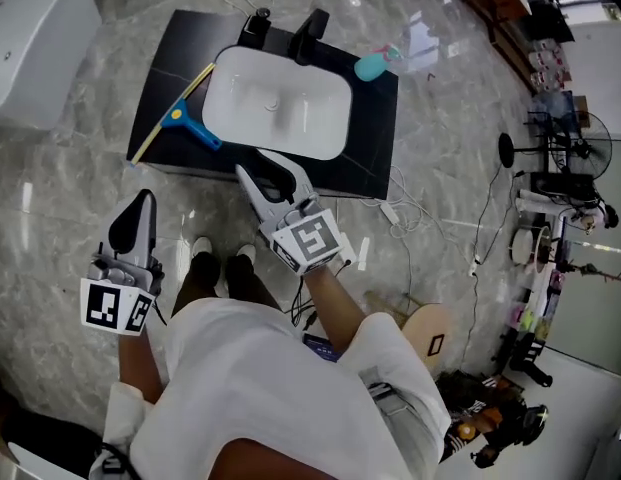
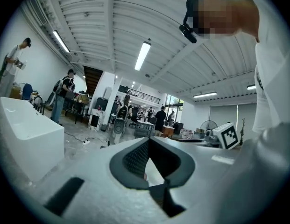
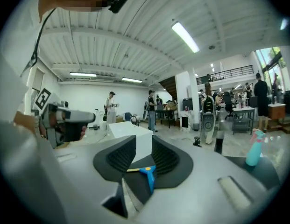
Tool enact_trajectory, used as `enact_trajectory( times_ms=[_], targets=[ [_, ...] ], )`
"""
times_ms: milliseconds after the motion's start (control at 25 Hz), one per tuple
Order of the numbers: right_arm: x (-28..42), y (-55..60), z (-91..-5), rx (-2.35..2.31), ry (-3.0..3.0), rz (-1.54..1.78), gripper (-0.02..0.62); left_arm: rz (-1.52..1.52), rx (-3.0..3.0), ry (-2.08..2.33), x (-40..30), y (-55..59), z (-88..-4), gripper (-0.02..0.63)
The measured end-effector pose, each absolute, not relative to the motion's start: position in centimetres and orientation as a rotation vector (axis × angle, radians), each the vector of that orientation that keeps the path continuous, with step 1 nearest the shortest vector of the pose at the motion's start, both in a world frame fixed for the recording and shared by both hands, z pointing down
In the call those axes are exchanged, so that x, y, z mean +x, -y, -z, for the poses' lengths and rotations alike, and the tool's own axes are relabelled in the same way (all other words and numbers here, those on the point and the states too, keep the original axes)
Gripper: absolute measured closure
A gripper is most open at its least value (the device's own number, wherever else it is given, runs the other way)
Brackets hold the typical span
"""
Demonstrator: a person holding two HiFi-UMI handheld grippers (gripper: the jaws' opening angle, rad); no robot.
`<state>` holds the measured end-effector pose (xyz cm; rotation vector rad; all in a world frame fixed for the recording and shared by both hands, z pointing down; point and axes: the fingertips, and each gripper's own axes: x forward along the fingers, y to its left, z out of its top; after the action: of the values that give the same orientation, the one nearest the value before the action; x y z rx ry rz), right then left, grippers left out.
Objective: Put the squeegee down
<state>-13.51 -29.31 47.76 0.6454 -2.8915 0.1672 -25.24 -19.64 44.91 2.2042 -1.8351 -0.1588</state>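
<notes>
Squeegee (image 1: 182, 117) lies on the black counter (image 1: 375, 138); left gripper (image 1: 137, 210) and right gripper (image 1: 264, 171) jaws spread, empty.

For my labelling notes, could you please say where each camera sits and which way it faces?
Head view: on the person's head, looking steeply down at the black counter, white rounded basin and blue-handled squeegee; shows left claw, right claw, white shirt.
Left gripper view: on the left claw, facing level across the hall; shows its open jaws and the shirt.
Right gripper view: on the right claw, facing level over the counter; shows its open, empty jaws.
Shared: head and right gripper views both show the squeegee and teal spray bottle.
</notes>
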Motion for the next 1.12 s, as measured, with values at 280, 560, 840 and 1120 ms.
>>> enact_trajectory(
  times_ms=[280, 560, 840, 1120],
  targets=[
    [-3.4, 27.7, -41.2, 0.956, 2.92, -0.098, 0.497, 0.154, 2.342, 1.712, -20.4, 22.2, -43.1, 0.6],
    [2.7, 26.7, -37.5, 1.187, 2.909, -0.05, 0.584, 0.14, 2.43, 1.627, -16.2, 23.2, -41.4, 0.6],
    [5.1, 26.1, -37.9, 1.232, 2.92, -0.079, 0.584, 0.13, 2.468, 1.602, -13.6, 23.1, -40.8, 0.6],
    [5.7, 26.2, -37.5, 1.228, 2.944, -0.048, 0.584, 0.124, 2.485, 1.612, -12.5, 22.9, -40.4, 0.6]
  ],
)
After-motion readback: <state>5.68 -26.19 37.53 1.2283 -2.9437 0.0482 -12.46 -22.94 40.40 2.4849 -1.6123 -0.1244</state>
